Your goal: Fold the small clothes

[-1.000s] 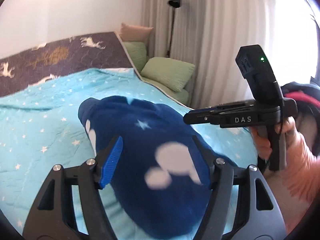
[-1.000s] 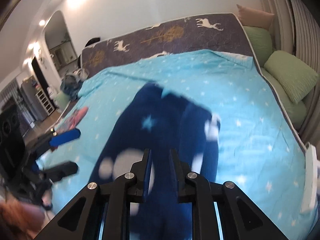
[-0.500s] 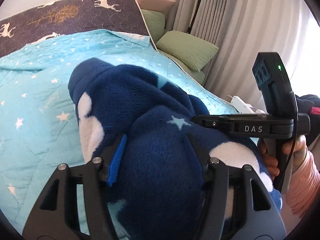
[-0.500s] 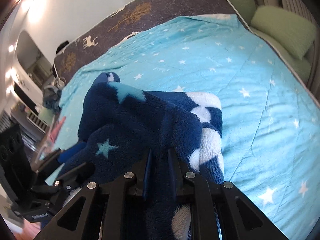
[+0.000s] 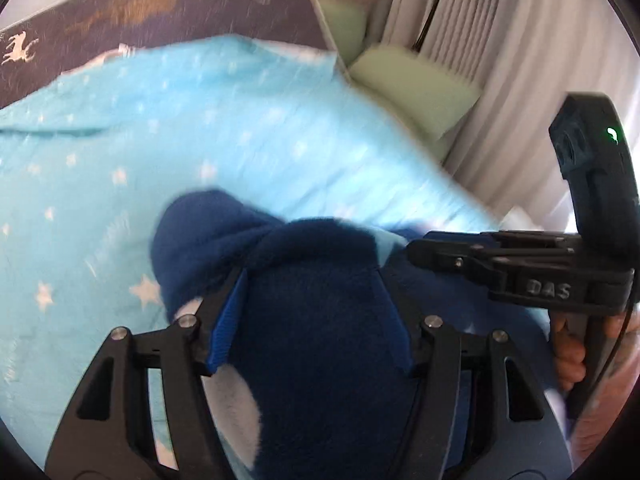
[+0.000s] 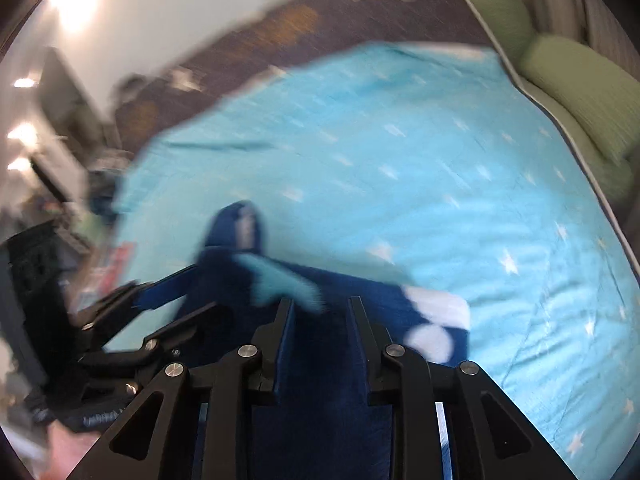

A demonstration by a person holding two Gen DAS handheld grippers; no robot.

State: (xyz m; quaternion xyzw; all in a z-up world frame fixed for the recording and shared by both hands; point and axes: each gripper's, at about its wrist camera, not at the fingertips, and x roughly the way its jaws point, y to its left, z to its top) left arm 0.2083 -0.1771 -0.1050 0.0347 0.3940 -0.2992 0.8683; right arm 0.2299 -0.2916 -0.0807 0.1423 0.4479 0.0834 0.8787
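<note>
Behind everything lies a wide bed [image 6: 400,184] covered with a light turquoise quilt printed with small white stars, with a dark headboard cover showing white deer [image 5: 132,4] at its far end and pale curtains [image 5: 500,60] at the side. Two green pillows [image 6: 580,88] lie next to the bed by the curtains.

Two tongs are in view, one in each hand. The left tongs [image 5: 310,300] stand about half open, and a thick fold of the dark blue fleece garment with white patches and light stars [image 5: 320,352] fills the space between the blue pads; the fleece touches both pads, so they are clamped on this bunch. The right tongs [image 6: 320,312] have just been opening; their pads now stand a little apart, the blue fleece lies between them, but I cannot tell if the pads still press on it. A hand [image 5: 572,356] grips the handle of the right tongs.

Only one garment is there. It rests bunched and partly folded on the near part of the quilt, thick and fluffy, with one narrow end pointing toward the headboard. Both pictures are blurred.
</note>
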